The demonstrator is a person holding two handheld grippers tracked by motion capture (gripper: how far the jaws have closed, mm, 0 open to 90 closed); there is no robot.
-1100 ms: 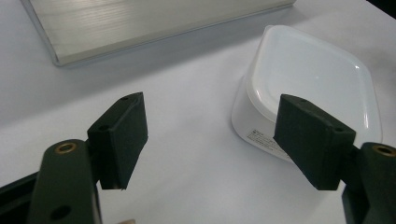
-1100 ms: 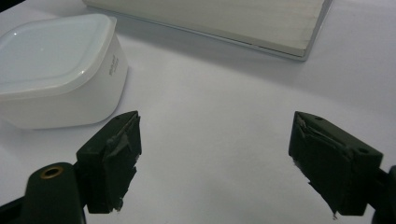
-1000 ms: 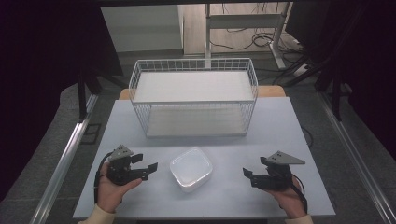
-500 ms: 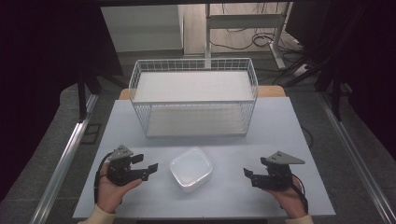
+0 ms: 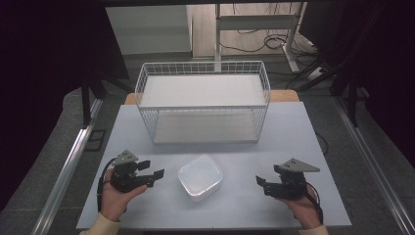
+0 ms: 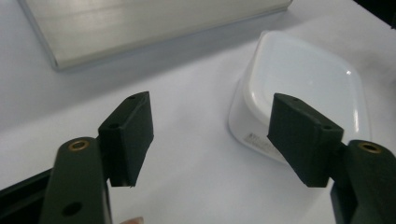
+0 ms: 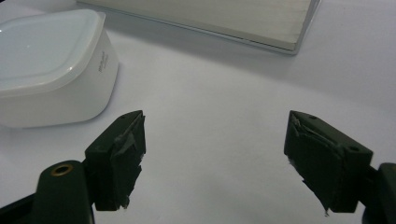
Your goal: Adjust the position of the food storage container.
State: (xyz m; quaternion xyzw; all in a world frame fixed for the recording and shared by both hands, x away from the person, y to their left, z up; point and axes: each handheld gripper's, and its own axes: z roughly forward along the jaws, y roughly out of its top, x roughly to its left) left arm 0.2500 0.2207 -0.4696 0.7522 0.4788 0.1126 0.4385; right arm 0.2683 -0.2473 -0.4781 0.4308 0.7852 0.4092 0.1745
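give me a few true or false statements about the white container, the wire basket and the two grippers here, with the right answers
1. The white container lies on the table between the two grippers. True.
2. The container sits inside the wire basket. False: it is on the table in front of the basket, apart from it.
3. The left gripper is clamped on the container. False: its jaws, which have just been closing a little, stand apart with nothing between them, and the container lies just beyond them.
4. The right gripper has its jaws open and holds nothing. True.
5. The container stands with its opening facing up. False: it lies upside down, its flat base on top.
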